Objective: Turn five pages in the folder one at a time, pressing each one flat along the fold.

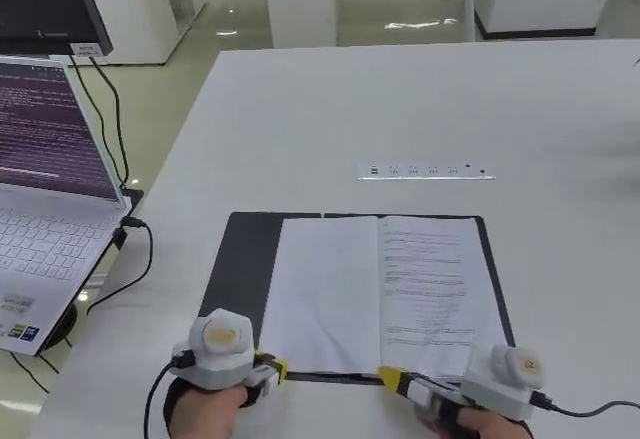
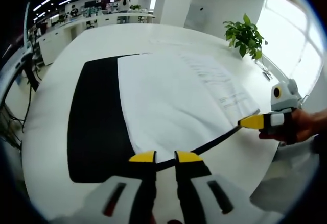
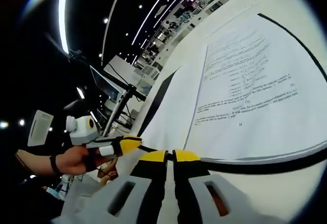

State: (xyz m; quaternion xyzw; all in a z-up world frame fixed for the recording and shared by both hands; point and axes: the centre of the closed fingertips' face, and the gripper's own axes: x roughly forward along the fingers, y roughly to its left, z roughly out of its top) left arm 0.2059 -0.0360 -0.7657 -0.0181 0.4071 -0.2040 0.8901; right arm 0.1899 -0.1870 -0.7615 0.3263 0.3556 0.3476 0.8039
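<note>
A black folder lies open on the white table. Its left page is blank and its right page is printed; both lie flat. My left gripper rests at the folder's near edge by the blank page's lower left corner, shut with nothing in it. In the left gripper view its tips sit just before the black cover. My right gripper lies at the near edge close to the fold, shut and holding nothing. Its tips point along the folder's edge below the printed page.
An open laptop with cables stands at the left, and a monitor behind it. A socket strip is set into the table beyond the folder. A potted plant stands off to the right.
</note>
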